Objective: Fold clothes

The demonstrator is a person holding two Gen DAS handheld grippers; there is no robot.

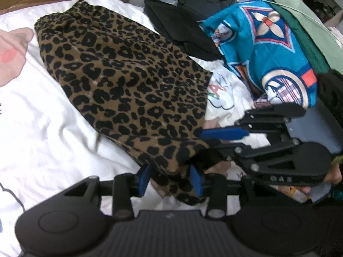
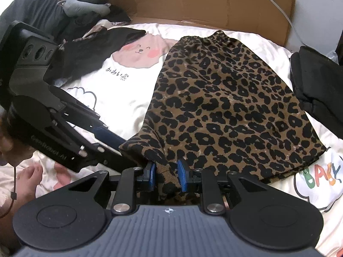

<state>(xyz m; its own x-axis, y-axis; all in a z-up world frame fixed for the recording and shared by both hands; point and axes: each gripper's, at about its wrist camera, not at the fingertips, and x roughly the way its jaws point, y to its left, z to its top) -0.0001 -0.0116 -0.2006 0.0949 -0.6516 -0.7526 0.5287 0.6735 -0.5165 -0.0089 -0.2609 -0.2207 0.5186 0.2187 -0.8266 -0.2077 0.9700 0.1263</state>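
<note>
A leopard-print skirt point(image 1: 128, 81) lies spread on a white printed bedsheet point(image 1: 32, 111), its elastic waistband at the far end. It also shows in the right wrist view point(image 2: 225, 107). My left gripper point(image 1: 170, 178) is shut on the skirt's near hem corner. My right gripper point(image 2: 166, 174) is shut on the same hem corner, right beside the left one. The right gripper also shows in the left wrist view point(image 1: 205, 143), and the left gripper in the right wrist view point(image 2: 126, 145). Both sets of blue pads pinch leopard fabric.
A teal patterned garment point(image 1: 268, 49) and green clothes point(image 1: 310, 25) are piled at the right. A folded black garment point(image 2: 317, 94) lies right of the skirt, another black garment point(image 2: 90, 53) at the left. Cardboard point(image 2: 203, 2) stands behind the bed.
</note>
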